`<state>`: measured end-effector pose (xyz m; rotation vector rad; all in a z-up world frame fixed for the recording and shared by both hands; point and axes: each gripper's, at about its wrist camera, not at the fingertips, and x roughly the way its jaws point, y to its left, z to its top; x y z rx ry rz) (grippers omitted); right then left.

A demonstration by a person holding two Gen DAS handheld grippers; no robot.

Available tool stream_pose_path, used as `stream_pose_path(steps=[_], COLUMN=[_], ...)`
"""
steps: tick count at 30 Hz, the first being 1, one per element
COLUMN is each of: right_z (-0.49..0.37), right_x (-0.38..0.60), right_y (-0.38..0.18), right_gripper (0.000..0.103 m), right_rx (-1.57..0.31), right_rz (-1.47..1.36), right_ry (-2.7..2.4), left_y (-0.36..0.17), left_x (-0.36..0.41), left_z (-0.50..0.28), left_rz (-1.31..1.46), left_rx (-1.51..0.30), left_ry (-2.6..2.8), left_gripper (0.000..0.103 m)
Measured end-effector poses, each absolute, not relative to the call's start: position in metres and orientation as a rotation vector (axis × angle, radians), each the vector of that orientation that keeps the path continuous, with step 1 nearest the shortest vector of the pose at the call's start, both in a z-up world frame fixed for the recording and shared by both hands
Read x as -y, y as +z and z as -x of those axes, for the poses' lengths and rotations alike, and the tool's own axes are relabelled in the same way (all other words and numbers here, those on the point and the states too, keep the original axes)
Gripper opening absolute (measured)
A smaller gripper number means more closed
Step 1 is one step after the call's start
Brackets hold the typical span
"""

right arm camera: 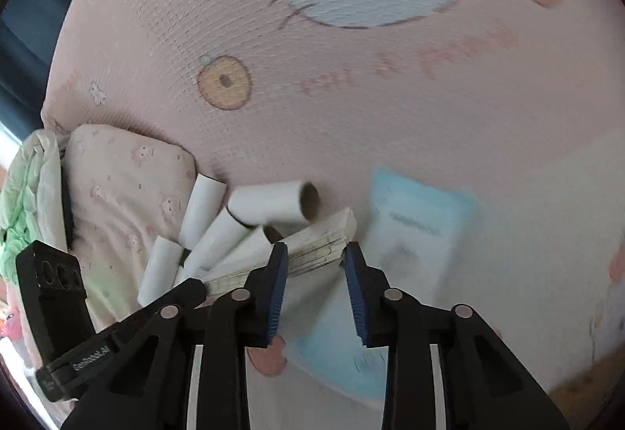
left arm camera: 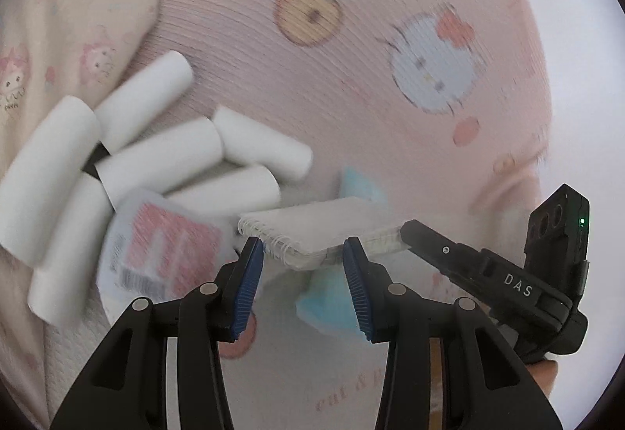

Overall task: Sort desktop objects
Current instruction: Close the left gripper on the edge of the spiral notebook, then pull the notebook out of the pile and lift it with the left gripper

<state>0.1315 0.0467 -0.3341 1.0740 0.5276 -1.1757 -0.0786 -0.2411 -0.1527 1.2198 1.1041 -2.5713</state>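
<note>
A notebook lifted between two sets of tongs

The spiral notebook point(left arm camera: 312, 234) is gripped at one end by the left tongs point(left arm camera: 302, 266) and at the other by the right tongs point(right arm camera: 314, 273), raised over the pink bedspread point(left arm camera: 351, 39). White tubes point(left arm camera: 164, 156) and a blue packet point(right arm camera: 414, 219) lie unsorted beside it; most sorting seems left.

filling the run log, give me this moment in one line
left gripper: shut on notebook | right gripper: shut on notebook | notebook: held over blue packet
</note>
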Motion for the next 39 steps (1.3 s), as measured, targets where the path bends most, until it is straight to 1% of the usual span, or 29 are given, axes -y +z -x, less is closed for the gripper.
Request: stream_pose_path(steps=[4, 8, 10, 14, 22, 23, 25, 27, 29, 33, 36, 39], right_z=[-0.128, -0.125, -0.126, -0.123, -0.109, -0.108, -0.106, -0.106, -0.107, -0.107, -0.103, -0.104], right_x=[-0.077, -0.104, -0.11, -0.116, -0.119, -0.119, -0.118, -0.119, -0.12, -0.118, -0.113, -0.105], right_y=[-0.338, -0.338, -0.341, -0.346, -0.349, -0.349, -0.347, -0.344, -0.339, -0.339, -0.348, -0.361], right_gripper=[0.026, 0.026, 0.026, 0.026, 0.027, 0.029, 0.037, 0.058, 0.065, 0.065, 0.065, 0.065], right_rx=[-0.556, -0.6, -0.642, -0.663, -0.643, -0.638, -0.626, -0.612, -0.592, -0.62, -0.591, -0.638], right_rz=[-1.072, -1.051, -1.037, -1.04, -1.092, -1.101, -1.119, -1.108, -1.055, -1.006, -1.024, -1.037], right_ry=[-1.21, -1.257, -1.258, -1.244, -1.222, -1.221, -1.214, -1.204, -1.196, -1.242, -1.256, -1.267], left_y=[-0.15, -0.154, -0.159, -0.165, -0.174, -0.177, -0.18, -0.183, -0.185, -0.188, -0.191, -0.199], left_x=[0.216, 0.201, 0.199, 0.197, 0.188, 0.187, 0.185, 0.184, 0.184, 0.188, 0.192, 0.197], left_z=[0.07, 0.068, 0.07, 0.068, 0.07, 0.071, 0.071, 0.07, 0.067, 0.063, 0.064, 0.068], left_rz=[-1.259, -1.287, -1.315, -1.333, -1.404, -1.425, -1.451, -1.465, -1.464, -1.457, -1.428, -1.447], left_rx=[-0.982, -0.943, -0.962, -1.015, -0.977, -0.975, -0.967, -0.969, -0.997, -1.043, -1.054, -1.072], left_ry=[-2.641, -2.675, -2.662, -2.646, -2.636, -2.629, -2.613, -2.601, -2.605, -2.59, -2.581, -2.528], left_gripper=[0.046, 0.046, 0.046, 0.047, 0.047, 0.047, 0.05, 0.055, 0.059, 0.061, 0.061, 0.061])
